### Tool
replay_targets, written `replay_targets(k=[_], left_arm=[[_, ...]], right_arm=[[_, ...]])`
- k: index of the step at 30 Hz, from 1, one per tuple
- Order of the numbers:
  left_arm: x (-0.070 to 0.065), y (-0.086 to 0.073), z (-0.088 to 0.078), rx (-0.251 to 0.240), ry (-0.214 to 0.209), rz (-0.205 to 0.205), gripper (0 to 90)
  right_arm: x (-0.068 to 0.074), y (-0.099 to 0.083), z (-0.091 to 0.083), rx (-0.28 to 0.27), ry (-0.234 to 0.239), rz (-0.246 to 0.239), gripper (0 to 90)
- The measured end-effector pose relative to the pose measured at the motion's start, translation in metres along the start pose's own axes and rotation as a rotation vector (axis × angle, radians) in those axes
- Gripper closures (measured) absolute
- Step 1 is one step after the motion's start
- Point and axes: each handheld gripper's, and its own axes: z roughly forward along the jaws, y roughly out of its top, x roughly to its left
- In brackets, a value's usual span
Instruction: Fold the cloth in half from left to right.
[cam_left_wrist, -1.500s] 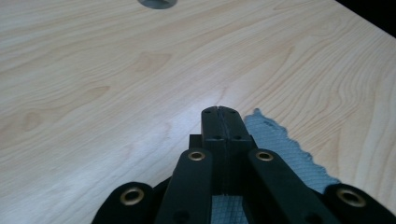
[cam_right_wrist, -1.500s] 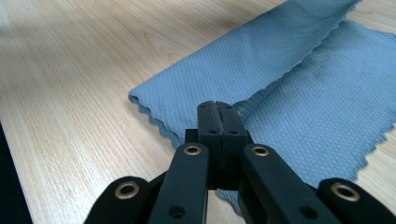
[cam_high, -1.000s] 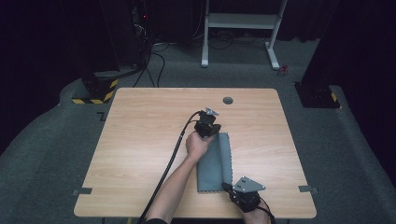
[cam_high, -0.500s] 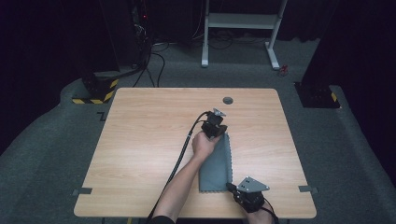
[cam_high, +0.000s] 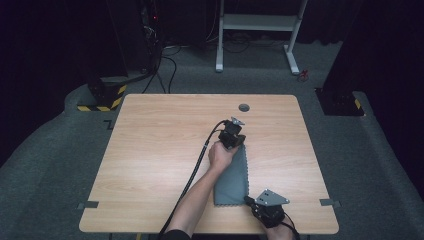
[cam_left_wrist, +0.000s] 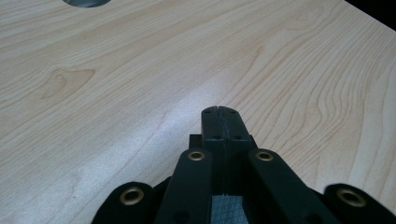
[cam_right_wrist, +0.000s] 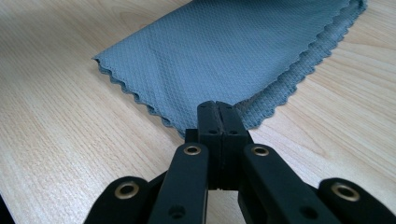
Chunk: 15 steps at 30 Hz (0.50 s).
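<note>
Left gripper (cam_left_wrist: 218, 112) has its jaws pressed together on the far corner of the grey cloth (cam_high: 234, 175); right gripper (cam_right_wrist: 218, 108) is clamped on the near corner. Holding opposite ends likely keeps the folded cloth taut and flat on the table (cam_high: 150, 150), right of centre

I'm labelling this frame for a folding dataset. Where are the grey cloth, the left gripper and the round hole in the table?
grey cloth (cam_high: 234, 177): high view, middle of its flat surface.
left gripper (cam_high: 237, 144): high view, at its closed jaw tips on the cloth's far end.
round hole (cam_high: 244, 107): high view, its centre, near the table's far edge.
</note>
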Motion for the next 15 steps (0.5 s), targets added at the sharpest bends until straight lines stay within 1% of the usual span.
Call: replay_targets(k=[4,8,12,13,14,15], left_arm=[[-0.0021,0.0001,0.0036,0.004,0.001,0.002,90.0],[-0.0022,-0.0004,0.0063,0.002,-0.002,-0.008,90.0],[-0.0038,-0.0009,0.0076,0.01,0.011,0.016,90.0],[-0.003,-0.0012,0.0077,0.012,0.01,0.016,90.0],[-0.0029,-0.0018,0.0084,0.01,0.007,0.007,90.0],[-0.0027,-0.0022,0.0088,0.011,0.007,0.008,90.0]], right_arm=[[-0.0023,-0.002,-0.0009,0.007,-0.004,0.007,90.0],[-0.0034,-0.0032,-0.0012,0.015,-0.013,0.012,90.0],[-0.004,-0.003,-0.0015,0.023,-0.014,0.011,90.0],[-0.0039,-0.0031,-0.001,0.023,-0.013,0.009,90.0],[-0.0036,-0.0031,-0.0004,0.023,-0.013,0.011,90.0],[-0.0041,-0.0033,0.0001,0.024,-0.012,0.009,90.0]])
